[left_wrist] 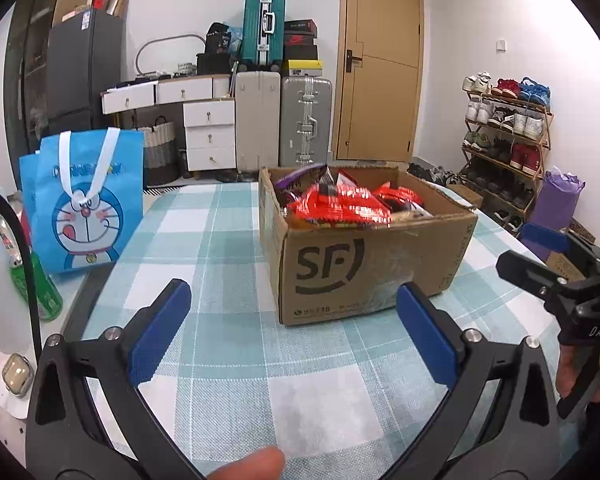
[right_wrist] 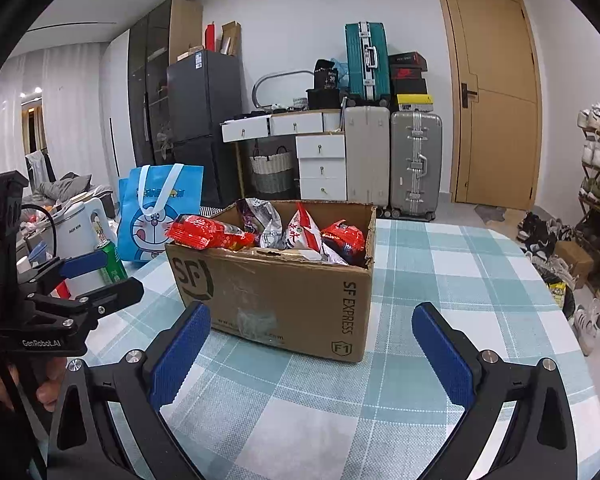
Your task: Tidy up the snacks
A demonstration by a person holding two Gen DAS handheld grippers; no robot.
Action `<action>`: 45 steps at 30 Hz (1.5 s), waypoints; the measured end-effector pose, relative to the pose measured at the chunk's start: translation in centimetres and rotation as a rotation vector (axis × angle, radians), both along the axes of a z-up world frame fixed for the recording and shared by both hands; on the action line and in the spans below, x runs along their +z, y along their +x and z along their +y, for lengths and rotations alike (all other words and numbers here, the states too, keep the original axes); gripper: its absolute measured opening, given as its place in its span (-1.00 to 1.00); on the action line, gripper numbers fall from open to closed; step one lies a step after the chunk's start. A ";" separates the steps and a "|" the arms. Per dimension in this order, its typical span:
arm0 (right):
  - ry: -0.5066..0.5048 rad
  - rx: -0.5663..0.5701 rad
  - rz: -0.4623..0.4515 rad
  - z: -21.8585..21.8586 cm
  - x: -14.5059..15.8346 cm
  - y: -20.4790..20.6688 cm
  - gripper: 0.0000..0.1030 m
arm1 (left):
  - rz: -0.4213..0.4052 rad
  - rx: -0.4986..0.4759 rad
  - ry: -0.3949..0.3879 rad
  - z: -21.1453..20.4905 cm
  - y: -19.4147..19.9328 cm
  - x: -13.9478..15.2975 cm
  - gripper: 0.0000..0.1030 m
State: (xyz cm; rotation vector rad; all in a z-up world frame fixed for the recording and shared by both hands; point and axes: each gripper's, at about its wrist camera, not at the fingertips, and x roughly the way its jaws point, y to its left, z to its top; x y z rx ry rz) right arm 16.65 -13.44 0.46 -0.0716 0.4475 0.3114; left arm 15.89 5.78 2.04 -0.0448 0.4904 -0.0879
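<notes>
Sitting on the checked tablecloth [left_wrist: 228,360] in the left wrist view is the cardboard box [left_wrist: 364,268], and it is holding the snack packets [left_wrist: 340,204], red ones and purple ones piled up to its top. The left gripper [left_wrist: 292,316] is hovering just in front of the box with its blue fingers [left_wrist: 160,332] spread wide, and nothing is sitting between them. To the left of the box, well apart from it, the blue cartoon bag [left_wrist: 84,204] is standing up. Closer to the camera than that bag, the green can [left_wrist: 40,292] is standing too. To the right of the box, the right gripper [left_wrist: 540,252] is poking in from the edge.

In the right wrist view, the cardboard box [right_wrist: 284,292] is sitting near the middle, and red and white snack packets [right_wrist: 300,232] are sticking out of it. The right gripper [right_wrist: 312,344] is hanging in front of the box with its jaws wide apart and nothing between them. To the left of the box, the left gripper [right_wrist: 104,276] is showing, and a hand [right_wrist: 48,384] is holding its handle. Behind the box on its left, the blue cartoon bag [right_wrist: 156,216] is standing beside the white kettle [right_wrist: 84,236].
</notes>
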 end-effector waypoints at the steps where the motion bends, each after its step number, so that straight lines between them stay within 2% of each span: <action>1: -0.007 -0.002 -0.012 0.1 0.0 -0.2 0.99 | -0.004 0.000 0.001 0.0 -0.1 -0.2 0.99; 20: -0.021 -0.011 -0.101 0.0 -1.3 -1.8 0.99 | -0.060 0.010 0.024 -0.5 -0.6 -2.3 0.99; 45: -0.005 -0.025 -0.098 -0.3 -1.4 -1.5 0.99 | -0.059 0.007 0.022 -0.3 -0.7 -2.4 0.99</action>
